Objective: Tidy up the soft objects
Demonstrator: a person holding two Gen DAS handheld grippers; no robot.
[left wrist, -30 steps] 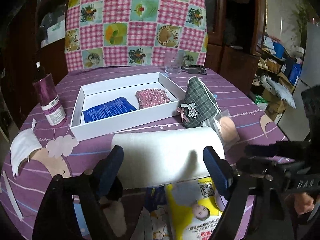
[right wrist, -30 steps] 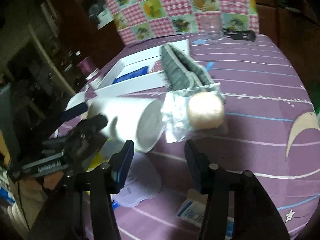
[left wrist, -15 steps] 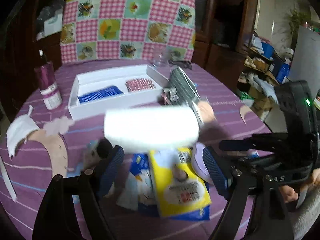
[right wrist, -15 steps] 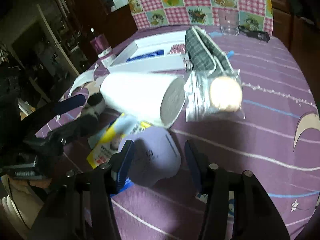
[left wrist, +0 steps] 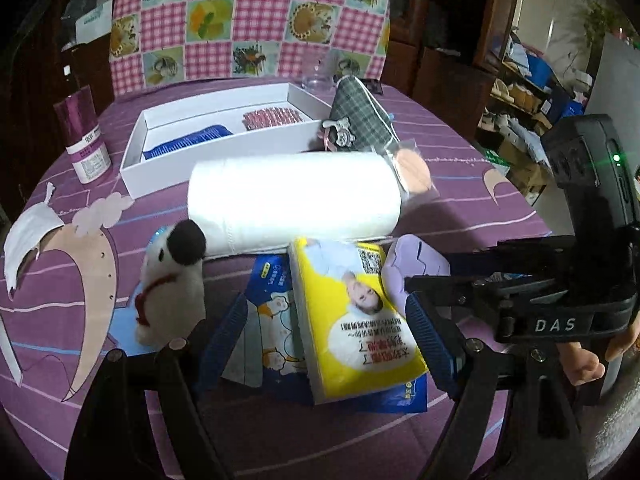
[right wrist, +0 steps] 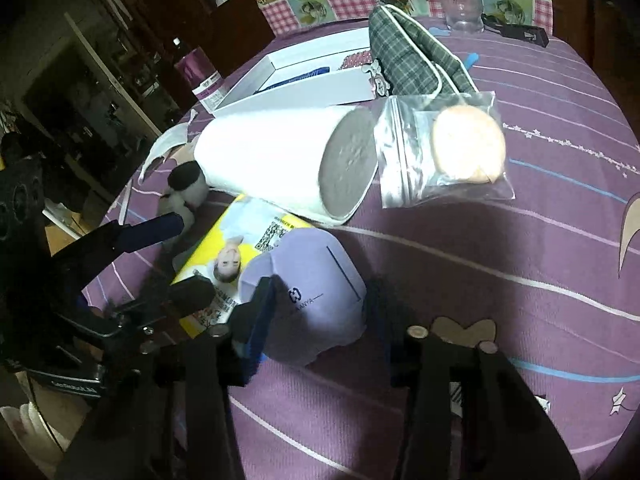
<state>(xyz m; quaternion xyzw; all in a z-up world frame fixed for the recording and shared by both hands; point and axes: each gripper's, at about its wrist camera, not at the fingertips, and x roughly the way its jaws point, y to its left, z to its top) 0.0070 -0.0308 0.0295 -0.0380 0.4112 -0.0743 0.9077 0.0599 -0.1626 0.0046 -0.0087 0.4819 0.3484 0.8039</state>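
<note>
Fingers of my left gripper (left wrist: 326, 330) are spread wide in the left wrist view, and they hold nothing. Between them lies the yellow tissue pack (left wrist: 352, 312), flat on a blue packet (left wrist: 272, 312), and both fingers stay apart from its sides. Just left of the left finger stands a small plush dog (left wrist: 172, 280). Behind the pack the white paper roll (left wrist: 294, 204) lies on its side across my path, near the front wall of the white box (left wrist: 224, 146). A blue item and a pink item are inside this box. The plaid pouch (left wrist: 360, 120) leans at the right end of the box, and a bagged sponge (left wrist: 414, 168) touches the right end of the roll. A purple bottle (left wrist: 84, 136) stands left of the box, near the table edge. On the table (left wrist: 460, 176), open cloth shows mostly to the right, behind the right gripper (left wrist: 424, 280).

From the right wrist view, my right gripper (right wrist: 318, 320) is also open. The lilac pack (right wrist: 308, 288) sits between its two fingers; the left finger looks very close to it, but I cannot tell if it touches. The tissue pack (right wrist: 224, 256) lies just left of it, and the roll (right wrist: 288, 160) behind. To the right, the purple cloth (right wrist: 520, 248) is bare up to the round edge.
</note>
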